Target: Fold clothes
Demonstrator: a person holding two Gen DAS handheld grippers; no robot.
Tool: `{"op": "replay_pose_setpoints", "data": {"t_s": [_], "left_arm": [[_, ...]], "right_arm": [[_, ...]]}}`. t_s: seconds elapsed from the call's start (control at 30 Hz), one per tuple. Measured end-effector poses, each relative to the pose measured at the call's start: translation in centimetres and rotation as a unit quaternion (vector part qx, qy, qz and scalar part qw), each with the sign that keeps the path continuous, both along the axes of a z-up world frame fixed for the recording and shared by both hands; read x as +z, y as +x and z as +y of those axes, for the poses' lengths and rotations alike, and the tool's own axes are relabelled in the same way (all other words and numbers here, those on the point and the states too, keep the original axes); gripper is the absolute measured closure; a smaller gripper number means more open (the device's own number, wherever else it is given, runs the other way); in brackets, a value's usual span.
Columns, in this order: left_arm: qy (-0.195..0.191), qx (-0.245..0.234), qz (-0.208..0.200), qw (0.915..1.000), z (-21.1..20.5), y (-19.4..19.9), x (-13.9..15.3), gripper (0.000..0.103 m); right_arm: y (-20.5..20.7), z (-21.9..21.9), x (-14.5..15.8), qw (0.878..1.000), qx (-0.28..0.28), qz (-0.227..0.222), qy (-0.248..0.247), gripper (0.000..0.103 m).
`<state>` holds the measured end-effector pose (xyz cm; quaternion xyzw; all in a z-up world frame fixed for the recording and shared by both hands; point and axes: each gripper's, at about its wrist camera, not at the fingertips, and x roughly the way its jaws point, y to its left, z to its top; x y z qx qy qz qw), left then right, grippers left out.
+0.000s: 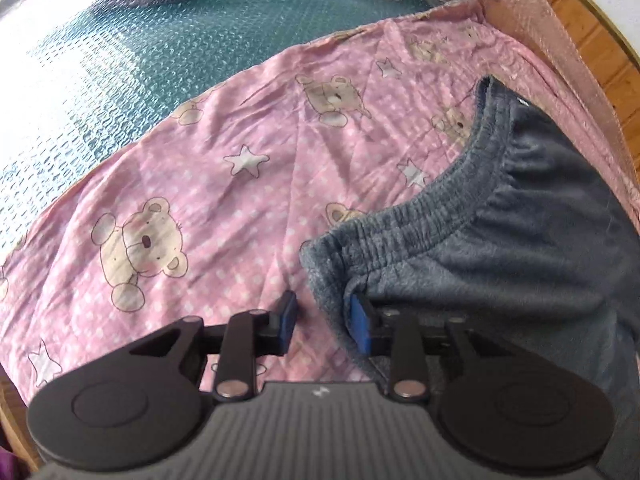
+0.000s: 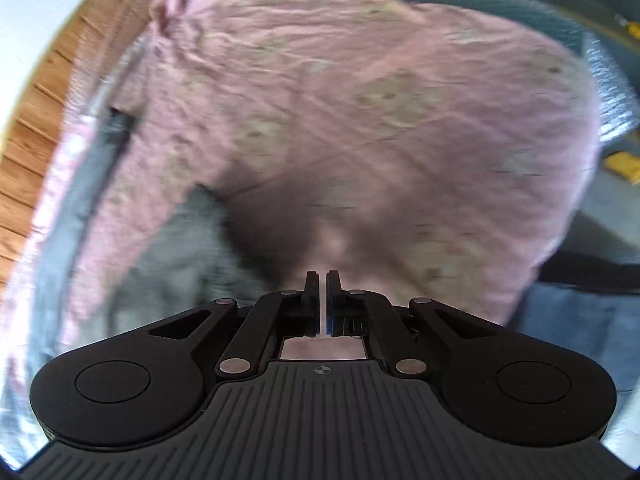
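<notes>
One pink bear-print sheet (image 1: 208, 184) covers the bubble-wrapped mattress (image 1: 120, 52); left gripper (image 1: 324, 320) gapes empty, right gripper (image 2: 323, 292) nearly closed, empty.

You have one grey garment (image 1: 500, 216) with an elastic waistband, lying on one pink bear-print sheet (image 1: 224, 184). Under that sits one sheet of bubble wrap (image 1: 132, 32). You hold two grippers: left (image 1: 324, 320), right (image 2: 323, 292).

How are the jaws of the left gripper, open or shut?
Open. The left gripper shows a wide gap between its jaws, with the corner of the grey pants beside one pad.
</notes>
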<state>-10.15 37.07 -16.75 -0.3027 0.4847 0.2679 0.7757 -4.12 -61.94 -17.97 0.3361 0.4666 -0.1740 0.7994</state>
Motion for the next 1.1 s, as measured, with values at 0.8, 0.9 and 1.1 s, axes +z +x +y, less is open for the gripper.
{"op": "replay_pose_setpoints", "data": {"t_s": [0.8, 0.9, 1.1], "left_arm": [[0.046, -0.148, 0.001, 0.9880, -1.9, 2.6, 0.3, 0.068], [0.042, -0.137, 0.001, 0.9897, -1.5, 2.3, 0.6, 0.069], [0.067, -0.091, 0.000, 0.9936, -3.3, 1.4, 3.9, 0.066]], "right_arm": [[3.3, 6.8, 3.8, 0.982, 0.106, -0.064, -0.142, 0.053], [2.9, 7.0, 3.1, 0.967, 0.197, -0.022, -0.161, 0.053], [3.2, 7.1, 1.3, 0.882, 0.414, 0.008, -0.225, 0.051]]}}
